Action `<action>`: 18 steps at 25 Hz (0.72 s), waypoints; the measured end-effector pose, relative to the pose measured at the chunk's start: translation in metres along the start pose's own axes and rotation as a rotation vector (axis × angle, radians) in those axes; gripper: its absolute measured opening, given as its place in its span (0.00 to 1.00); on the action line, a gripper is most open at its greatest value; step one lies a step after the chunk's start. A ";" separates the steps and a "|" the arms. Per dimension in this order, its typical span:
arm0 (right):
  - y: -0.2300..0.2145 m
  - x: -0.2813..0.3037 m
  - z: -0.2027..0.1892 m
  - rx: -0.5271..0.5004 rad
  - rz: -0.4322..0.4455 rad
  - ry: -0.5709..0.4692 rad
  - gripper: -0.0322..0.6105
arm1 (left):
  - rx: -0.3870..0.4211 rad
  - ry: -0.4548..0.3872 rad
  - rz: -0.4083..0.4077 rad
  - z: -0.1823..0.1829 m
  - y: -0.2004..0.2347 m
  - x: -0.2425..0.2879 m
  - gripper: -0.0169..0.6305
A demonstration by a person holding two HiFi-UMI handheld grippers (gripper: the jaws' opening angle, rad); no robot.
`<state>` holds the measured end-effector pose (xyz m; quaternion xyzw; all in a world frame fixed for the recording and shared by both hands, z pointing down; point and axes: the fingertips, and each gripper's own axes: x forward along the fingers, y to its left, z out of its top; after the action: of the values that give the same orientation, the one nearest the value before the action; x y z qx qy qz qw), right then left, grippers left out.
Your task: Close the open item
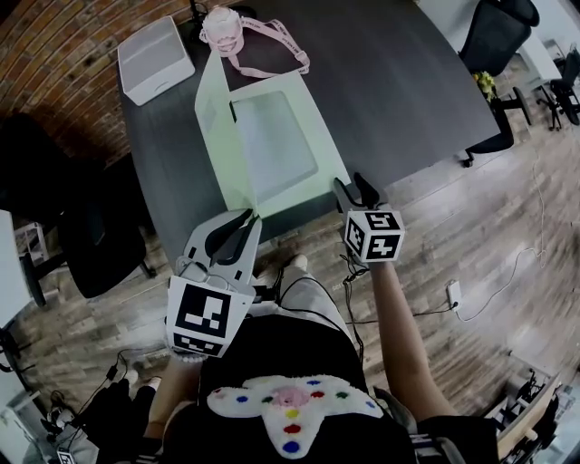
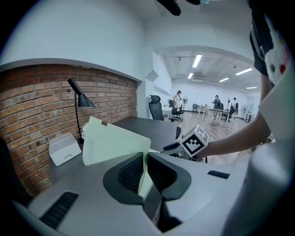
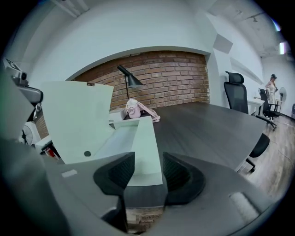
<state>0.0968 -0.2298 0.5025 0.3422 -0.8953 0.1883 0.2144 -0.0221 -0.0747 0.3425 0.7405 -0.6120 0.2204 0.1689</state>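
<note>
A pale green folder [image 1: 281,149] lies open on the dark table [image 1: 399,82], near its front edge. Its cover [image 1: 216,127] stands raised along the left side. My left gripper [image 1: 243,220] is at the cover's near corner; in the left gripper view the cover [image 2: 115,145] runs between the pads, and the left gripper [image 2: 145,173] is shut on it. My right gripper [image 1: 355,187] hovers at the folder's front right corner. In the right gripper view the right gripper [image 3: 148,173] stands open, with the flat folder [image 3: 145,147] ahead beyond the fingertips and nothing gripped.
A white box [image 1: 154,59] sits at the table's back left, with a pink strapped item [image 1: 227,27] beside it. A black desk lamp [image 2: 79,97] stands by the brick wall. Office chairs [image 1: 494,36] stand to the right, and another dark chair [image 1: 91,245] to the left.
</note>
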 end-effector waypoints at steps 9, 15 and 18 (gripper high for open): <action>-0.003 0.005 -0.010 0.015 0.076 0.022 0.33 | -0.006 -0.004 -0.006 0.004 -0.017 0.028 0.07; -0.009 0.008 -0.012 0.011 0.076 0.019 0.24 | -0.002 0.000 -0.043 0.006 -0.029 0.053 0.07; -0.012 0.008 -0.011 0.011 0.077 0.019 0.20 | 0.001 0.003 -0.067 0.007 -0.034 0.066 0.07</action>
<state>0.1031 -0.2371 0.5183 0.3068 -0.9047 0.2044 0.2135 0.0223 -0.1262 0.3723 0.7603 -0.5866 0.2159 0.1767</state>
